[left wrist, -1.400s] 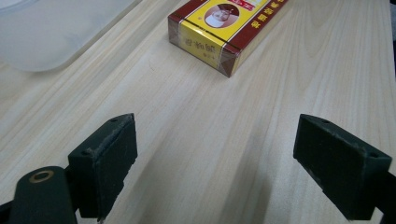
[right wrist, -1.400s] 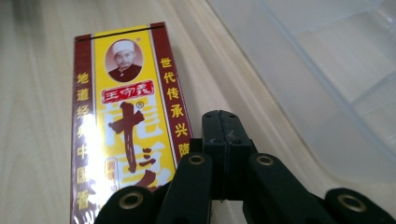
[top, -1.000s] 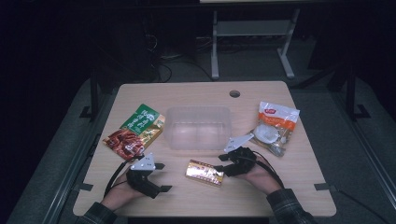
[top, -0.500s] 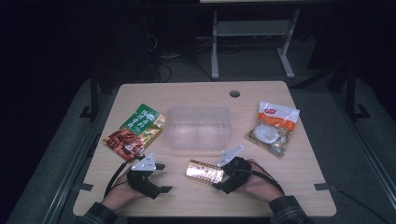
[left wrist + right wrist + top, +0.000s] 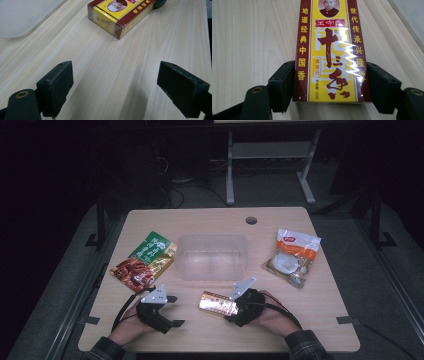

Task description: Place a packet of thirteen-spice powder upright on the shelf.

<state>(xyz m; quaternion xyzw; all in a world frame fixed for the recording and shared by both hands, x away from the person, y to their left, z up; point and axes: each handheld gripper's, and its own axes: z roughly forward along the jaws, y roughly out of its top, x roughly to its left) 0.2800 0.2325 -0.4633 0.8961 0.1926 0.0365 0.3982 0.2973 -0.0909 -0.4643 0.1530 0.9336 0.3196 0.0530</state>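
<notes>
Right gripper (image 5: 325,83) straddles the near end of the yellow-and-maroon box (image 5: 332,50), lower centre of the right gripper view; its jaws have just been closing and stand at the box's two long sides, seemingly touching, though a firm clamp cannot be confirmed. In the high view the box (image 5: 217,303) lies flat on the table (image 5: 320,320), low and centre, just below the clear plastic tub (image 5: 213,256). Left gripper (image 5: 122,92) is open with nothing between its pads, hovering over bare wood at lower left of the high view (image 5: 162,310). Risk, judged: the box wears glossy shrink film, slick and reflective, and the jaws hold only its end; a lift from there could let it pivot or slide out. Squeezing too hard could dent thin card. Materials: rectangular carton, sharp edges; pale wood-grain laminate; translucent soft-cornered tub; matte black jaw blocks. A crinkly green-and-red pouch (image 5: 144,261) sits upper left, an orange-and-white bag (image 5: 292,256) upper right.
</notes>
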